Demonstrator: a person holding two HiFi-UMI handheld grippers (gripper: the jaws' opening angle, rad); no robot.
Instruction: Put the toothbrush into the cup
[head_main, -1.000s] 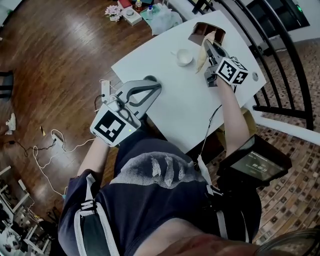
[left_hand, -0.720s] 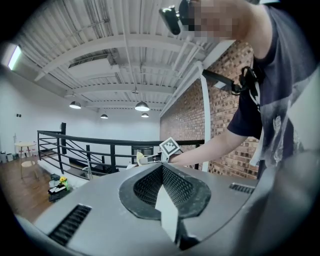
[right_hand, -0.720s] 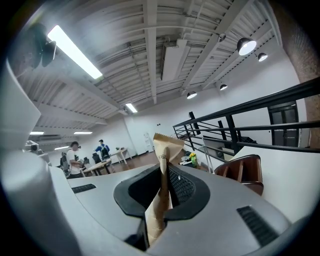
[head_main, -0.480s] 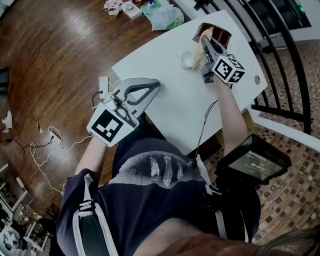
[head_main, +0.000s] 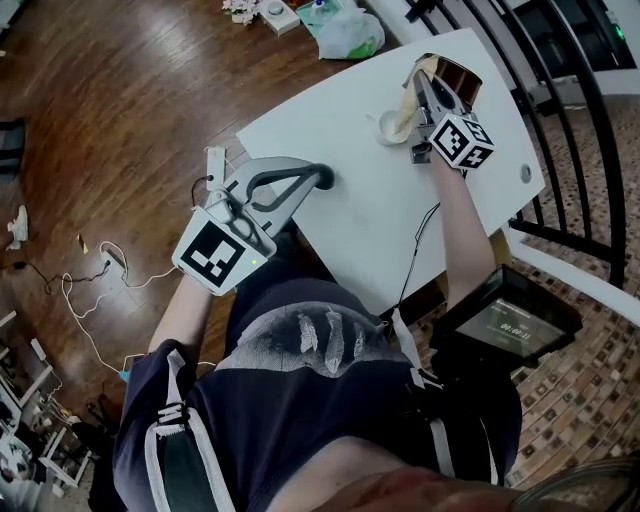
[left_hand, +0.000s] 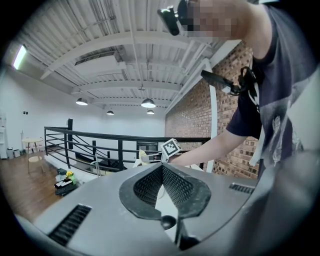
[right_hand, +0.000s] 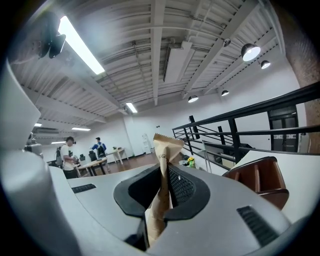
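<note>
Cup (head_main: 383, 127) partly behind paper wrapper (head_main: 409, 100)

Matt, creased brown paper wraps the toothbrush (right_hand: 163, 167), the pads (right_hand: 180, 189) look like rough black rubber, the table (head_main: 360, 210) smooth white, the floor (head_main: 120, 100) glossy wood.

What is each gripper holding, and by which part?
Right gripper: the tan paper toothbrush packet, clamped near its crimped end. Left gripper: nothing, jaws shut.

Dark printed shirt (head_main: 300, 410); grey left gripper (head_main: 321, 178) and right gripper (head_main: 421, 82) bear black-white marker cubes (head_main: 212, 252).
</note>
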